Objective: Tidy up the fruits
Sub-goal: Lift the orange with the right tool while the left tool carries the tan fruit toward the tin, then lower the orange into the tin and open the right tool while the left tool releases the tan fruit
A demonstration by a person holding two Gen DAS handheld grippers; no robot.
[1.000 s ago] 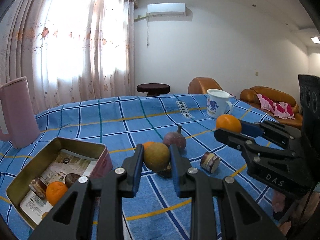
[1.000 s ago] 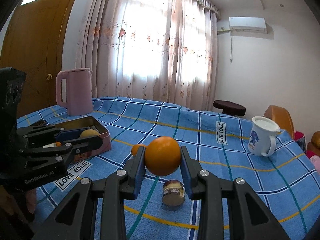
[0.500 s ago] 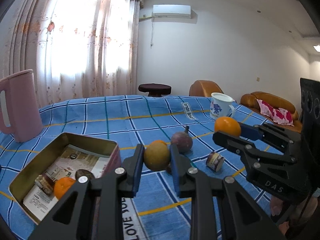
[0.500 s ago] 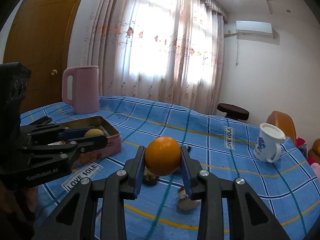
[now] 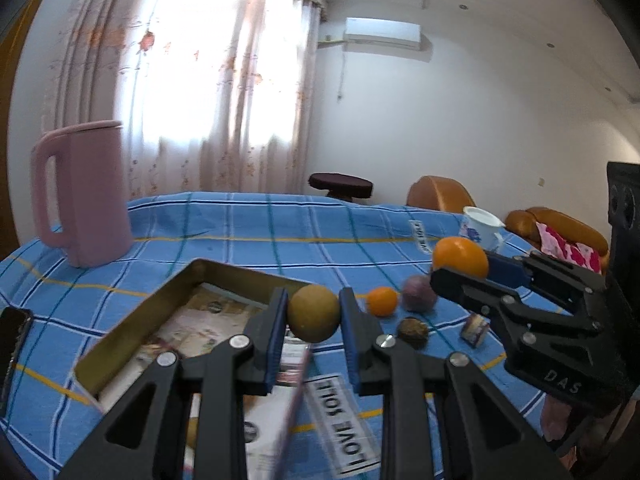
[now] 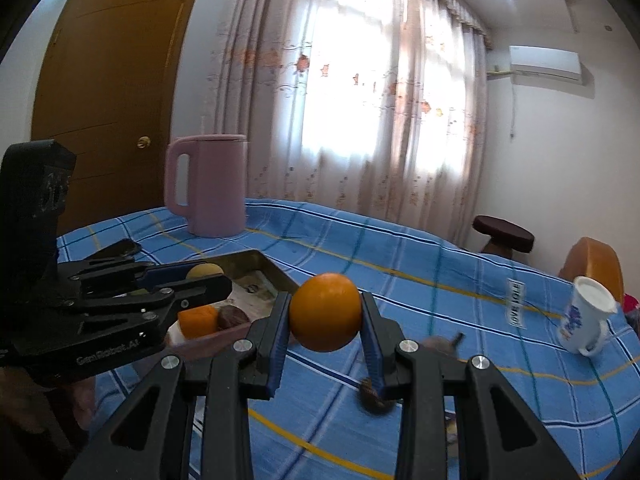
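My left gripper is shut on a yellow-brown round fruit and holds it over the right edge of an open metal tin. My right gripper is shut on an orange, above the cloth just right of the tin. In the left wrist view the right gripper shows at right with its orange. On the cloth lie a small orange, a purple fruit and a dark brown fruit. The tin holds an orange piece and a dark fruit.
A pink jug stands at the back left of the blue checked cloth. A white mug stands at the right. A small round packet lies near the fruits. A dark phone lies at the left edge.
Both grippers have moved left toward the tin with their fruits still held. The left gripper's fruit is now over the tin's right edge.
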